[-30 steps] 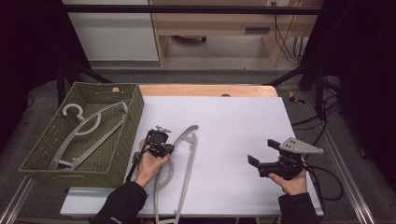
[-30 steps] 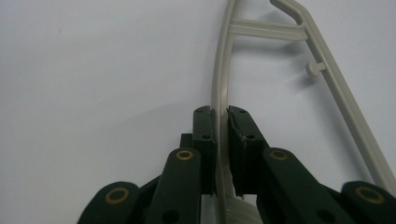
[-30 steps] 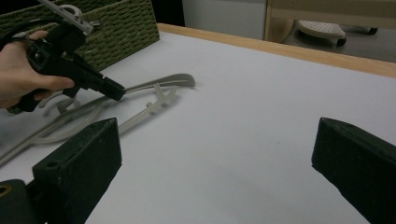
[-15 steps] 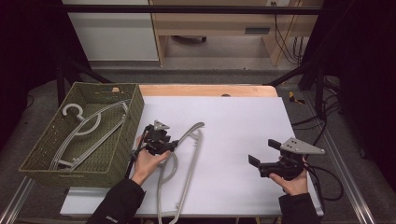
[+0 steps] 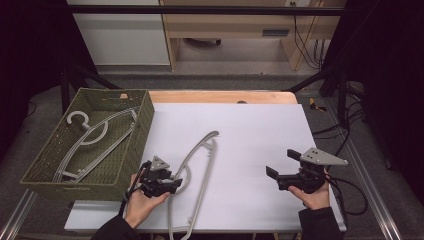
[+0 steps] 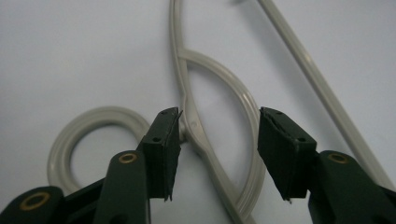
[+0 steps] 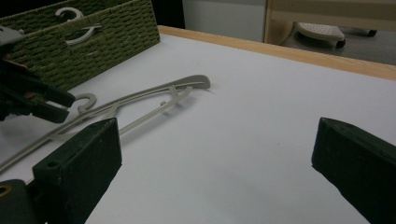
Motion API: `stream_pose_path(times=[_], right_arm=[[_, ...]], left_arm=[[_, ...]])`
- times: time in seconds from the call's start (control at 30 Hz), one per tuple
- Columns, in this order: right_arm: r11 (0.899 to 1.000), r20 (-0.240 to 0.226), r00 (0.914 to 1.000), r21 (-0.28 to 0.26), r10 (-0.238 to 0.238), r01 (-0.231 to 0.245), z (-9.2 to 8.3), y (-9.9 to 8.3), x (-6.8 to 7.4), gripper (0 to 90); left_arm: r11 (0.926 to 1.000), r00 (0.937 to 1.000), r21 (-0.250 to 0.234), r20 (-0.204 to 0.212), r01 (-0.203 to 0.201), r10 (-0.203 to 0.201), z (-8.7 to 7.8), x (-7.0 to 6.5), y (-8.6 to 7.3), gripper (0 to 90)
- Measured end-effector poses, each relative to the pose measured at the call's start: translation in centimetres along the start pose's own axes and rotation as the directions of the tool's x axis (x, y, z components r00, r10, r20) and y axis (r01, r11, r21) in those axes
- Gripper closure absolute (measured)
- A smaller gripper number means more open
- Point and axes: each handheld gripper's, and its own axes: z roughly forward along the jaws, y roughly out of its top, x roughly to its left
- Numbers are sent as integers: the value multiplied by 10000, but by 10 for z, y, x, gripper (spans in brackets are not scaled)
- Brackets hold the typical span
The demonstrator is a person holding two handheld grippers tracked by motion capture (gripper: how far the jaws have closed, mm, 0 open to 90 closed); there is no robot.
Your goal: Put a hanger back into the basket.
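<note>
A grey plastic hanger (image 5: 201, 159) lies flat on the white table (image 5: 250, 130), its hook toward the near left. My left gripper (image 5: 176, 183) hovers at the hook end. Its jaws have just been opening and stand apart, with the hanger's neck (image 6: 198, 135) between them and the hook (image 6: 100, 114) just left of the left jaw. The pads do not press on it. My right gripper (image 5: 281, 162) is held at the near right, open and empty. In the right gripper view the hanger (image 7: 154, 98) lies ahead to the left between wide jaws (image 7: 217, 154).
A green woven basket (image 5: 145, 120) stands at the table's left edge with another grey hanger (image 5: 90, 135) inside. Beyond the table's wooden far edge (image 5: 220, 96) are a cabinet and a desk. Cables trail off at the right.
The left gripper let go of the hanger's neck, opened, and drew back toward the near edge. The hanger shifted slightly to the right first. The right gripper kept still.
</note>
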Motion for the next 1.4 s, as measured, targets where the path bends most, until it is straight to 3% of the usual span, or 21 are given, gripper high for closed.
stream_pose_path(times=[0.17, 0.37, 0.57, 0.73, 0.93, 1.03, 1.4], right_arm=[[10000, -2, 10000, 8, -5, 5, 0, 0, 0, 20], [10000, -20, 10000, -1, -2, 2, 0, 0, 0, 20], [10000, -27, 10000, 4, 2, -2, 1, 0, 1, 20], [10000, -32, 10000, 24, -14, 14, 1, 0, 1, 20], [10000, -52, 10000, -25, 28, -28, 0, 1, 1, 20], [10000, -9, 10000, 3, -3, 3, 1, 1, 1, 20], [10000, -5, 10000, 18, -27, 27, 1, 0, 0, 20]], left_arm=[[9988, 9999, 495, -102, 56, -51, 9, 0, -7, 531], [9981, 9996, 603, -241, 156, -141, 13, 0, -8, 604], [9976, 9974, 688, -713, 101, -52, 14, -3, -7, 684], [9964, 9951, 835, -985, 176, -93, 15, -6, -5, 699], [9945, 9969, 903, -636, 525, -468, 17, 0, 0, 717], [9941, 9965, 918, -654, 571, -512, 20, 2, 5, 732], [9981, 9981, 298, -308, 534, -524, 47, 10, 32, 778]])
